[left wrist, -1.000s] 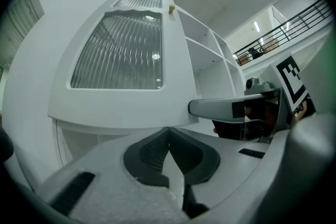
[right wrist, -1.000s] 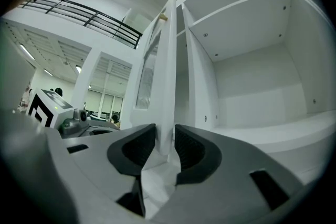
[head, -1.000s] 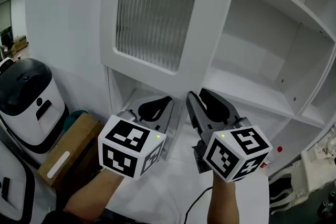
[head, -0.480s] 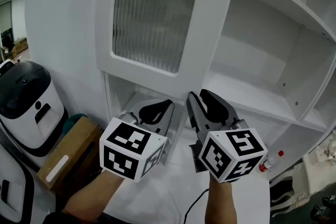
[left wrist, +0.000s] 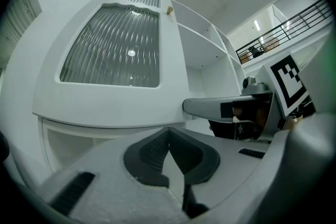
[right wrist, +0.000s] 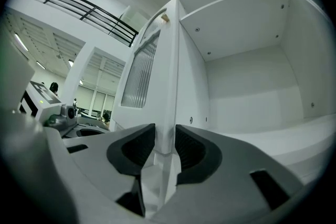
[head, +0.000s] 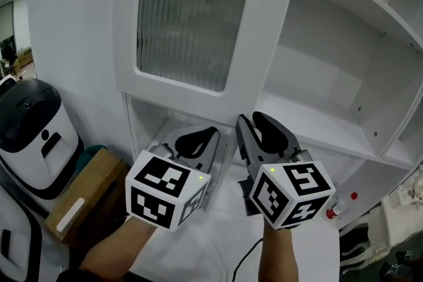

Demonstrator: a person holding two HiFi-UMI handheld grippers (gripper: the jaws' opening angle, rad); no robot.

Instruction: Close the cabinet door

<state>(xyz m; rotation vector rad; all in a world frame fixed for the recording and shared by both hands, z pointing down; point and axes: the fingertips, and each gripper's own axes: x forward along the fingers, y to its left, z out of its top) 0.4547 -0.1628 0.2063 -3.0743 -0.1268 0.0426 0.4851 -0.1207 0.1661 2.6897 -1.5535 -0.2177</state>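
Cabinet door (head: 192, 16): open, swung left of cabinet (head: 330, 69), free edge (right wrist: 168, 86) upright between our right gripper (right wrist: 164, 147) jaws, which have just been opening and stand apart, unclamped. Left gripper (left wrist: 169, 150): jaws together, empty, below the door's face. Closing swing runs rightward, we judge

The right claw (right wrist: 164, 148), its jaws just opened, straddles the white cabinet door (right wrist: 169, 81) edge beside a bare shelf (right wrist: 273, 131).
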